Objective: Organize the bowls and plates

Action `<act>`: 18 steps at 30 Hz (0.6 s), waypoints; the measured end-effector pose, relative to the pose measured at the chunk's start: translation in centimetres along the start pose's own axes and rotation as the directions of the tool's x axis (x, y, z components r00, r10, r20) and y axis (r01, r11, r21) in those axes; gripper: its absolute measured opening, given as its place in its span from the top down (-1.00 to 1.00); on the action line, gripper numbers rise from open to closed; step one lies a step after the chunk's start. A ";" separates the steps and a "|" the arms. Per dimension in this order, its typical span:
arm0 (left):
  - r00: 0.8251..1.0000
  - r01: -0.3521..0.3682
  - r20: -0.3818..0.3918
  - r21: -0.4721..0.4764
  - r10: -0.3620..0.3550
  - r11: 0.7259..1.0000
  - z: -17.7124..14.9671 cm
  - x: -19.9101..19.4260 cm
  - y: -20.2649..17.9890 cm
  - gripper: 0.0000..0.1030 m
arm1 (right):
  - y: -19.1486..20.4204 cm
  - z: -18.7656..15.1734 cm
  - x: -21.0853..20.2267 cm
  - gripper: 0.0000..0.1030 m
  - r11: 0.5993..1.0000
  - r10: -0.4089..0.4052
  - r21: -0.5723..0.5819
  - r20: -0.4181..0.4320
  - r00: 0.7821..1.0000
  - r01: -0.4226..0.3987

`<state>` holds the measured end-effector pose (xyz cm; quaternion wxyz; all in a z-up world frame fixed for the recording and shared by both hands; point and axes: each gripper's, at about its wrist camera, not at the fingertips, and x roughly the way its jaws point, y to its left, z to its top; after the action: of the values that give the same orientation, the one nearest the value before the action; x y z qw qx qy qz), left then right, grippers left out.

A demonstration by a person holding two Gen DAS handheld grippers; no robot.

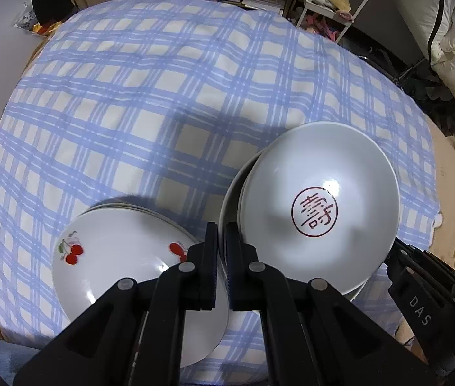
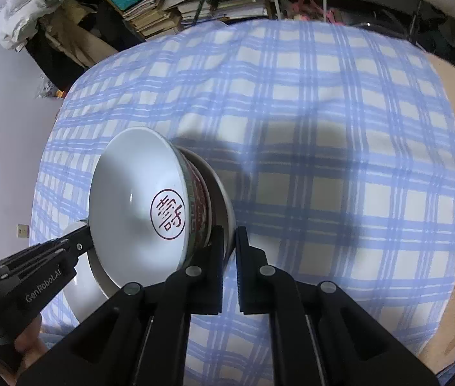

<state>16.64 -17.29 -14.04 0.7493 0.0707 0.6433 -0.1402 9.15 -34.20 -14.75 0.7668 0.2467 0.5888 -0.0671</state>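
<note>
Our left claw (image 1: 222, 244) is pinched on the near-left rim of the stacked bowls (image 1: 319, 199), and our right claw (image 2: 229, 247) is pinched on the rim at the stack's opposite side, so we hold the nested bowls between the two. The top bowl, white inside with a red circled character at its bottom, sits over the right part of the blue plaid cloth (image 1: 150, 103). Just left of it lies the stack of cherry plates (image 1: 124, 257) on the cloth, near us.
</note>
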 end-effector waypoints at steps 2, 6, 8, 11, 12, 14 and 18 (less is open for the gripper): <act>1.000 0.004 0.013 -0.008 -0.004 1.000 -0.1 -0.9 0.3 0.95 | 0.5 0.0 -0.6 0.82 1.000 0.000 -0.008 0.010 1.000 0.001; 0.998 -0.005 0.055 -0.003 0.006 1.000 -0.3 -3.3 0.6 0.95 | 1.6 -0.2 -2.0 0.82 1.000 0.001 -0.022 0.031 1.000 0.000; 0.997 -0.011 0.073 -0.013 0.012 1.000 -0.3 -4.3 1.0 0.94 | 2.2 -0.4 -2.5 0.82 0.999 0.009 -0.031 0.035 0.999 -0.008; 0.993 -0.048 0.108 -0.021 0.050 0.999 -1.0 -6.1 1.7 0.94 | 3.2 -0.7 -3.0 0.82 0.999 0.029 -0.036 0.037 0.999 -0.027; 0.990 -0.065 0.125 -0.013 0.066 0.998 -1.3 -6.6 1.9 0.94 | 4.0 -0.9 -3.3 0.82 0.998 0.039 -0.046 0.038 0.998 -0.037; 0.988 -0.073 0.131 -0.031 0.077 0.997 -1.8 -7.4 3.2 0.95 | 4.9 -1.2 -3.6 0.82 0.997 0.055 -0.056 0.039 0.998 -0.053; 0.990 -0.059 0.120 -0.078 0.068 0.995 -3.1 -7.5 6.5 0.95 | 7.3 -2.4 -3.4 0.82 0.992 0.079 -0.097 0.032 0.996 -0.075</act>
<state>14.66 -9.36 -7.60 0.7936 0.0545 0.5982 -0.0966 8.94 -27.39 -9.80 0.7900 0.2311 0.5678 -0.0136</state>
